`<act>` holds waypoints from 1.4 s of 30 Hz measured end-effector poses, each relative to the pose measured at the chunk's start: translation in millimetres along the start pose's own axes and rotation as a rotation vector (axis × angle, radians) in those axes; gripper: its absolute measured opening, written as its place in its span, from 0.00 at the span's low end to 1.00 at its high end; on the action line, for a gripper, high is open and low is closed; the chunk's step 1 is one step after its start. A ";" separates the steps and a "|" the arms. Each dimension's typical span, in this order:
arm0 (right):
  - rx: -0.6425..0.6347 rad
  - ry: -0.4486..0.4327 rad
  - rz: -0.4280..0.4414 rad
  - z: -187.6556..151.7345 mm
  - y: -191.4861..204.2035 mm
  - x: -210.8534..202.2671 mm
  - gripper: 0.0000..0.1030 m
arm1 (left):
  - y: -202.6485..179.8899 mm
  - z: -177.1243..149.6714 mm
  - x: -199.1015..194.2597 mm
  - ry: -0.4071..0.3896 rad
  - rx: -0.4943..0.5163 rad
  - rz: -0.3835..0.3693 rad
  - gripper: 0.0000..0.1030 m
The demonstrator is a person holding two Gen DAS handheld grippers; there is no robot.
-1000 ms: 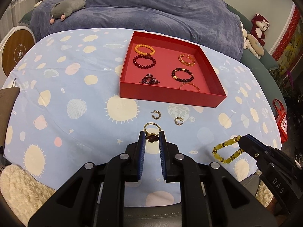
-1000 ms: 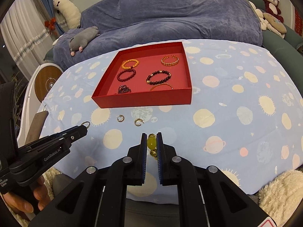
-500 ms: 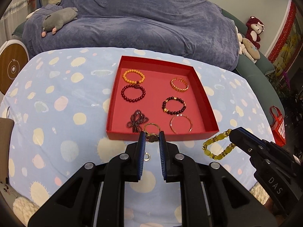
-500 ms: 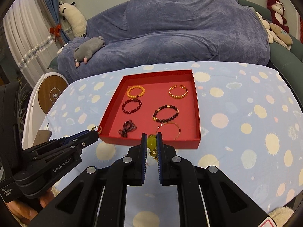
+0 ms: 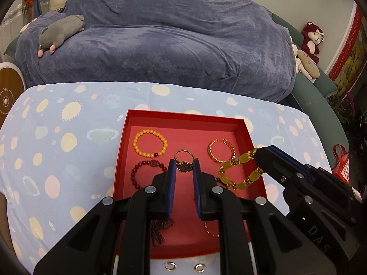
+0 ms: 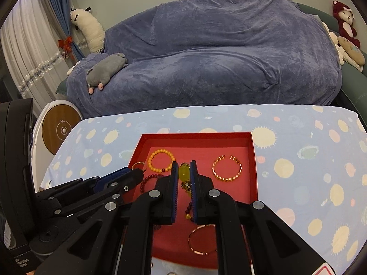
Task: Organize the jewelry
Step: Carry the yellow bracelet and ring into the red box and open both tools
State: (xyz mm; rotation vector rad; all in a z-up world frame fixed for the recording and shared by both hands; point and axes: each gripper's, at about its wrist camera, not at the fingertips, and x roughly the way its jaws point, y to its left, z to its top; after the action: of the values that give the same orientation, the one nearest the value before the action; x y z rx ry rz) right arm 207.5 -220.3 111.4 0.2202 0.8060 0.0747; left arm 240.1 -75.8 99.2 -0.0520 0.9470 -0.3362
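Both hands have just swept forward from the near edge of the surface [image 5: 57, 119] and now hang over the red tray [image 5: 183, 117]. A second ago the grippers were above the cloth, short of the tray. The left gripper [image 5: 184, 166] is pinching a gold ring with a dark red flower charm [image 5: 184, 166], held above the tray's middle. The right gripper [image 6: 184, 173] is pinching a yellow bead bracelet [image 5: 238, 171] by 1 bead, and the rest of the loop dangles over the tray's right half. Neither grip has changed over that second. My reading is that the carry is done and both pieces are ready to be let go; I cannot tell how high above the tray floor they hang.

Counting what lies in the tray:
- 1 orange bead bracelet [image 5: 150, 143]
- 2 dark red bead bracelets, 1 at the left [image 5: 137, 176] and 1 mostly hidden behind the right gripper [image 6: 188, 207]
- 1 twisted gold open bangle [image 6: 226, 168]
- 1 thin rose-gold bangle [image 6: 202, 240]
- 1 dark beaded strand [image 5: 158, 231], bunched near the front

That makes 6 pieces lying in the tray, plus 2 held. On the cloth in front of the tray, 2 small gold hoop earrings [image 5: 169, 266] are not yet put away, so the job is close to finished but not there.
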 end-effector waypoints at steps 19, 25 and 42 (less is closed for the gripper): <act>0.089 0.159 -0.043 -19.0 -43.5 95.9 0.13 | 13.0 5.3 101.7 0.142 -0.014 0.003 0.15; 0.088 0.127 -0.091 -28.8 -51.1 75.2 0.40 | 15.4 -6.0 86.4 0.102 -0.008 0.030 0.49; 0.057 0.084 -0.080 -74.9 -18.9 -13.7 0.44 | 2.2 -58.0 -1.3 0.066 0.018 0.034 0.49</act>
State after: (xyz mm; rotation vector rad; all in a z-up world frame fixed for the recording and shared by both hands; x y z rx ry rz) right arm 143.7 -228.3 66.6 0.2397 0.9005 -0.0147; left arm 193.3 -67.4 65.8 -0.0082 1.0092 -0.3162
